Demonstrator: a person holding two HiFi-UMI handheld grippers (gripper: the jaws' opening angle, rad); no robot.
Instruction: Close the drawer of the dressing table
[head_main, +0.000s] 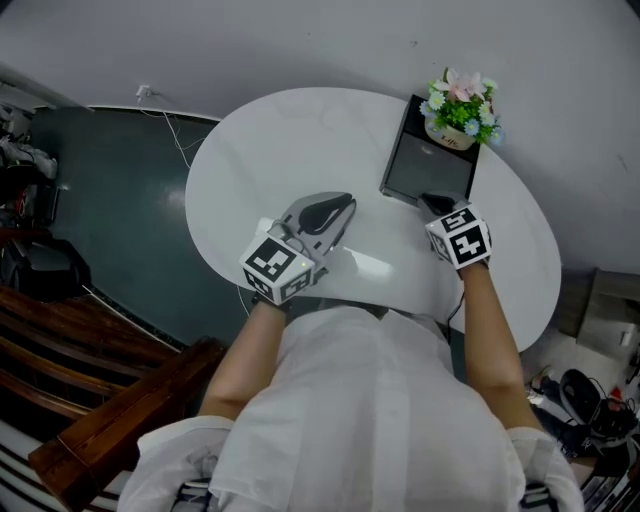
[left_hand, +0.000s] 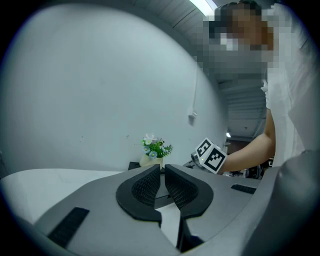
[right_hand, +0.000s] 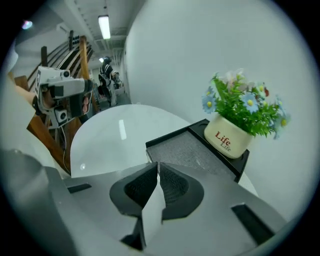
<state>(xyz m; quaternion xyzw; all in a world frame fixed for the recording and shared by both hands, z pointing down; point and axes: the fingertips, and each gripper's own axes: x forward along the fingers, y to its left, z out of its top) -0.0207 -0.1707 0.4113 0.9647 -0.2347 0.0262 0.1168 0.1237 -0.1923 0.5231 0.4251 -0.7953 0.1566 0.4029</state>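
- Evidently the drawer (head_main: 428, 165) stands open, its grey-lined tray drawn out from under the flower pot (head_main: 455, 128) at the far right of the table (head_main: 250, 150).
- The right gripper (head_main: 433, 204) hovers at the drawer's near edge, jaws clenched on nothing.
- The left gripper (head_main: 335, 207) hangs well apart over the tabletop, likewise pinched empty.
- The next move likely calls for setting the closed tips against that front edge and pushing straight towards the wall.

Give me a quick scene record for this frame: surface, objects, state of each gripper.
surface: white oval table
objects: black tray with grey lining; flower pot at its far end
left gripper: shut, nothing between jaws, over the table's near side
right gripper: shut, empty, at the tray's near end
drawer state: cannot tell
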